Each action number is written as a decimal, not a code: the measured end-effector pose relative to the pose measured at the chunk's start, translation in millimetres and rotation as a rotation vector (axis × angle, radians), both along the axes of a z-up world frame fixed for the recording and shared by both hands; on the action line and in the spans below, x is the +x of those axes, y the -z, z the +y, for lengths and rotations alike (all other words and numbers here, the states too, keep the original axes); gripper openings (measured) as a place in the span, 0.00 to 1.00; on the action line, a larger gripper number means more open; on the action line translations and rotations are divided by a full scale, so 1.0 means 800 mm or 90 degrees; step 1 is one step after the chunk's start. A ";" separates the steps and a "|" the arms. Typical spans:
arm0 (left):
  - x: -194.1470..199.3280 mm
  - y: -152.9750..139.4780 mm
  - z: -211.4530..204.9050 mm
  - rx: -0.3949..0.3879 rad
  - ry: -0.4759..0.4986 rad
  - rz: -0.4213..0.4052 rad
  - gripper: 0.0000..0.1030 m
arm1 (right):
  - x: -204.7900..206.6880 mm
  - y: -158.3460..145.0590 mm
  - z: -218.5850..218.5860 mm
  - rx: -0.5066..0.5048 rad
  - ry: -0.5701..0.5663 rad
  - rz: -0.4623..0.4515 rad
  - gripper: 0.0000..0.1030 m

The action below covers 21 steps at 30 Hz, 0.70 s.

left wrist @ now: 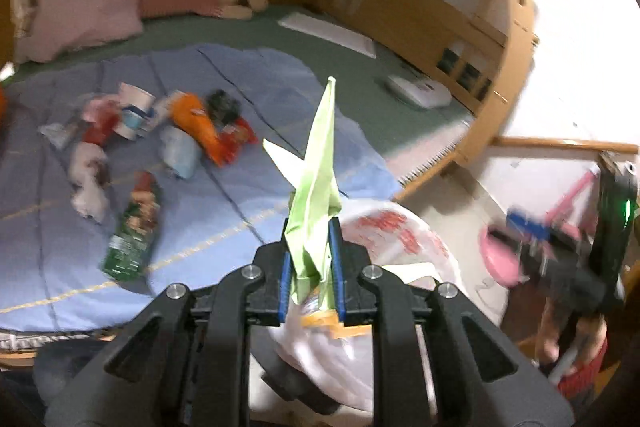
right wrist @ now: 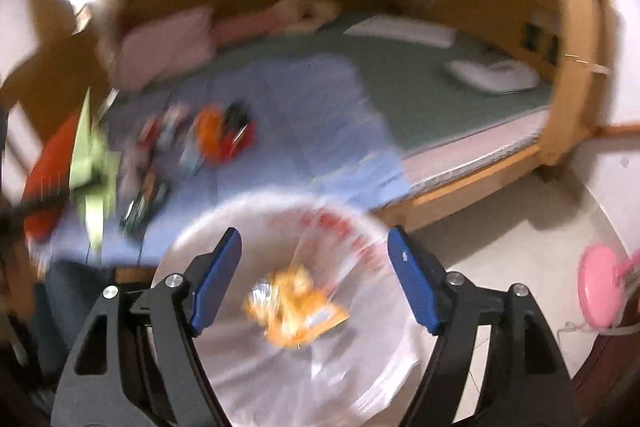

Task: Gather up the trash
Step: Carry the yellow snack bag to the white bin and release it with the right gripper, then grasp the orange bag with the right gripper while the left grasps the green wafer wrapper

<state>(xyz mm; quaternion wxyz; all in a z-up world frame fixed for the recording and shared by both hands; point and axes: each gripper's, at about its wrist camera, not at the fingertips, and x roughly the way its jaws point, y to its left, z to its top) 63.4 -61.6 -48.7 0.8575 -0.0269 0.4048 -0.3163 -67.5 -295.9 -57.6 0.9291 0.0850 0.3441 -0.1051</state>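
Item: folded light-green paper (left wrist: 316,187), clenched between the blue pads of the left gripper (left wrist: 312,279); its long axis is set along the fingers, the pointed tip directed up and away from the gripper, a shorter flap splayed to the left. Position: carried above the white plastic bag (left wrist: 400,239) with red print, which is seen just below and behind the fingers, at the edge of the bed. Right gripper (right wrist: 316,279): released, jaws standing wide with nothing pressed between the pads; an orange wrapper (right wrist: 296,307) is seen under it inside the bag, apparently dropped, though blur prevents certainty. Step in hand, as judged: deposit of collected pieces into the bag, the right side done, the left piece not yet let go. Next move, as judged: the paper is to be brought over the bag mouth, tip lowered, and the pads parted. Remaining stock: a cluster of wrappers and cups (left wrist: 160,131) and a green packet (left wrist: 134,227) are left on the blue quilt (left wrist: 248,195), well apart from the bag, to be fetched afterwards.
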 end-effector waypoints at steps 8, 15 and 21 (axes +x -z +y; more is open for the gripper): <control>-0.019 0.053 -0.059 -0.068 0.166 0.124 0.81 | -0.012 -0.020 -0.047 0.046 0.093 -0.070 0.72; 0.067 0.047 0.046 0.052 -0.136 0.014 0.84 | 0.027 -0.003 -0.042 0.057 0.067 -0.040 0.72; 0.172 0.113 0.106 0.122 -0.243 0.112 0.86 | 0.099 0.011 -0.007 0.066 0.007 0.013 0.72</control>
